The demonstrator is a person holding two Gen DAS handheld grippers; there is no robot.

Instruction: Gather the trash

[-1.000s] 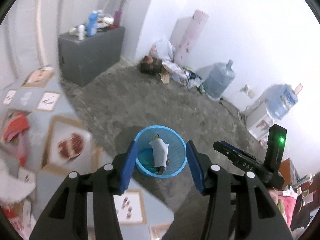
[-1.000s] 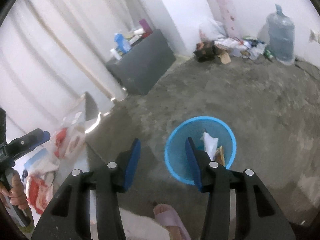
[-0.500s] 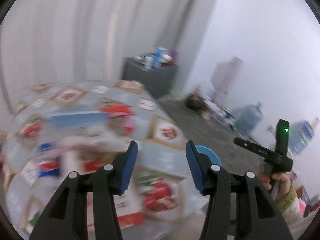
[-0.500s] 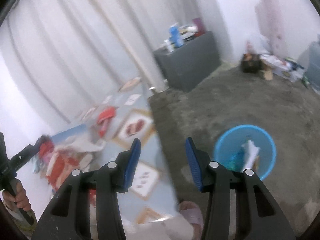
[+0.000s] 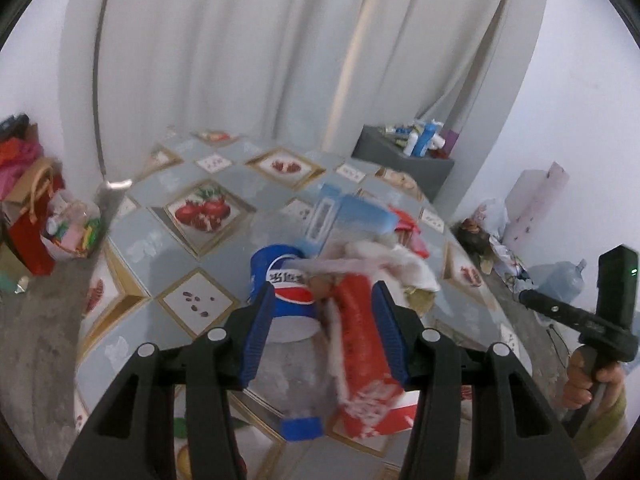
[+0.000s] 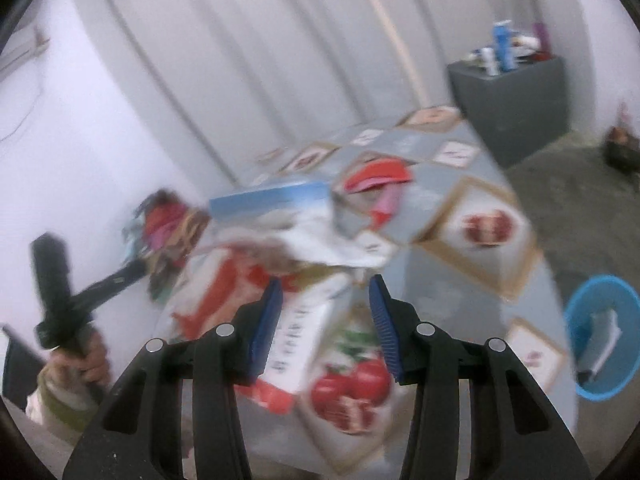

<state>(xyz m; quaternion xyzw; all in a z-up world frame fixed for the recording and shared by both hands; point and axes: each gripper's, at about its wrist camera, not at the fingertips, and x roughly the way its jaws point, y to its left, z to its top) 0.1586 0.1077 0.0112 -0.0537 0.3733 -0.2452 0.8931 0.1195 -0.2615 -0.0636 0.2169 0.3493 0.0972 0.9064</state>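
Note:
A heap of trash lies on the table [image 5: 208, 248] with the fruit-print cloth. In the left wrist view, my left gripper [image 5: 322, 320] hangs open just over a clear bottle with a blue label [image 5: 286, 304] and a red-and-white carton [image 5: 362, 364], touching neither. Behind them sit crumpled white paper [image 5: 388, 258] and a blue-and-white box [image 5: 352, 216]. The right wrist view is blurred. My right gripper [image 6: 324, 312] is open and empty above the same carton [image 6: 296, 340] and white paper [image 6: 332, 240]. The blue bin [image 6: 600, 344] stands on the floor to the right, with white paper inside.
A grey cabinet [image 5: 404, 160] topped with bottles stands by the curtain. Bags [image 5: 32, 216] sit on the floor to the table's left. Junk [image 5: 480, 236] and a water jug [image 5: 560, 280] line the right wall. A hand [image 5: 588, 376] grips the other tool's handle.
Both views have swung from the blue bin on the floor over to the trash heap on the table. Both grippers stayed open and empty.

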